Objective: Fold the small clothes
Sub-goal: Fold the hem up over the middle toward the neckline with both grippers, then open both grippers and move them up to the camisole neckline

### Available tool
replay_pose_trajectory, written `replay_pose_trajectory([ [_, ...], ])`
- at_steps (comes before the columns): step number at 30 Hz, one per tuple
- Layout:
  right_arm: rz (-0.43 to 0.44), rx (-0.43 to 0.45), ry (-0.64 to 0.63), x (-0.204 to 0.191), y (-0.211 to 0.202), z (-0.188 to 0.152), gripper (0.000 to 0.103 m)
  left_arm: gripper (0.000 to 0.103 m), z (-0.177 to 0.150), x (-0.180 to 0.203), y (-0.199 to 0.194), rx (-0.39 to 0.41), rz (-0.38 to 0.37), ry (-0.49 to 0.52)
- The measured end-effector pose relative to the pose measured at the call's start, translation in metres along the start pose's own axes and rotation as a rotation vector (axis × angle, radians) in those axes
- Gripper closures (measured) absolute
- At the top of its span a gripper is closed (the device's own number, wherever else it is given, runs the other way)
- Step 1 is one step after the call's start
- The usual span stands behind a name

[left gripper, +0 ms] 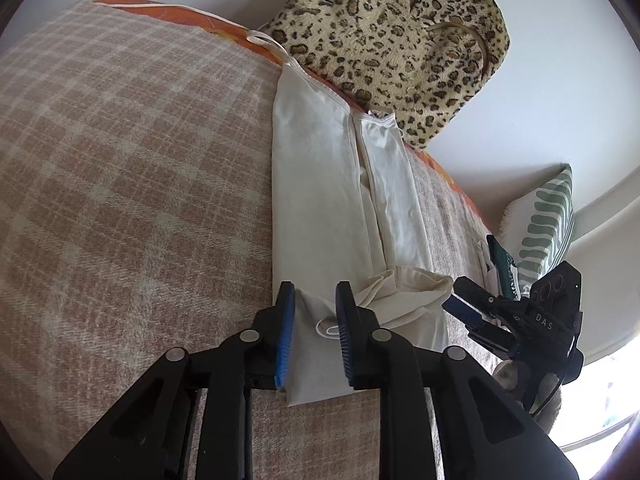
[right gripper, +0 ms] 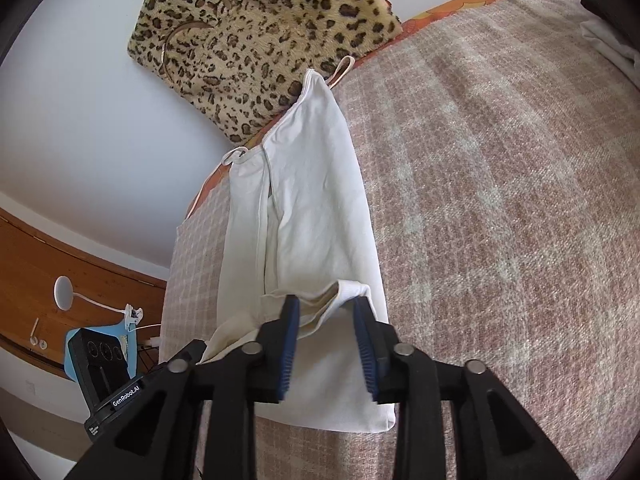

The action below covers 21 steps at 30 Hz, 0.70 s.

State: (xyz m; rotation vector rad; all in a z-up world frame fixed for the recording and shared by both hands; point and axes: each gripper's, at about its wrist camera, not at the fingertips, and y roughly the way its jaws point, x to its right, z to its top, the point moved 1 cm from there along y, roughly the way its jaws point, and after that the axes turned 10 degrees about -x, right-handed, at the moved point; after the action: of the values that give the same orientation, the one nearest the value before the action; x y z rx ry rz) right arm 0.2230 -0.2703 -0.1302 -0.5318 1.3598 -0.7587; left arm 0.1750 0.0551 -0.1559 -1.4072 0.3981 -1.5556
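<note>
Item: cream camisole, already folded lengthwise into a narrow strip, lying on the plaid blanket; straps at the far end, hem at the near end.
Hem state: near hem partly turned up and bunched into a loose roll lying across the strip.
Left gripper: fingers parted, straddling the near left part of the strip; nothing pinched between the pads.
Right gripper: fingers parted, at the near hem beside the turned-up roll; whether the pads touch cloth, cannot tell.
Step in hand (judged): taking the near end with 2 grips to carry it toward the straps.
Method advice: close each pair of pads on all layers at the 2 near corners, level with each other; flatten the roll first or it will be trapped as a lump; lift low and carry both ends evenly so the fold line runs square.
Far edge: blanket ends just beyond the straps, with an orange border and leopard-print cushion behind; stop the fold short of them.
Right edge: blanket edge near the strip; a green-patterned pillow beyond.
Open room: broad bare blanket to the left; near side also free.
</note>
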Motion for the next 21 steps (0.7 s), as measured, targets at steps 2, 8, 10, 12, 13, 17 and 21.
replay_pose_trajectory([
  [2, -0.002, 0.032, -0.023, -0.004, -0.009, 0.001, 0.048, 0.062, 0.001, -0.002, -0.009, 0.032, 0.001, -0.013],
  [8, -0.055, 0.033, -0.264, -0.043, -0.022, -0.013, 0.079, 0.062, -0.008, 0.015, -0.037, 0.102, -0.004, 0.095],
  [10, -0.071, -0.013, -0.366, -0.059, -0.014, -0.024, 0.081, 0.065, -0.019, 0.027, -0.041, 0.095, -0.008, 0.167],
  [12, -0.071, -0.068, -0.43, -0.068, -0.002, -0.034, 0.082, 0.065, -0.033, 0.041, -0.036, 0.055, -0.003, 0.251],
  [13, -0.067, -0.094, -0.447, -0.07, 0.005, -0.038, 0.083, 0.065, -0.04, 0.047, -0.031, 0.029, -0.003, 0.286],
  [17, -0.055, -0.159, -0.47, -0.071, 0.026, -0.043, 0.083, 0.065, -0.048, 0.06, -0.01, -0.021, 0.03, 0.356],
  [21, -0.079, -0.165, -0.45, -0.066, 0.04, -0.039, 0.083, 0.067, -0.033, 0.054, 0.009, -0.05, 0.035, 0.317],
])
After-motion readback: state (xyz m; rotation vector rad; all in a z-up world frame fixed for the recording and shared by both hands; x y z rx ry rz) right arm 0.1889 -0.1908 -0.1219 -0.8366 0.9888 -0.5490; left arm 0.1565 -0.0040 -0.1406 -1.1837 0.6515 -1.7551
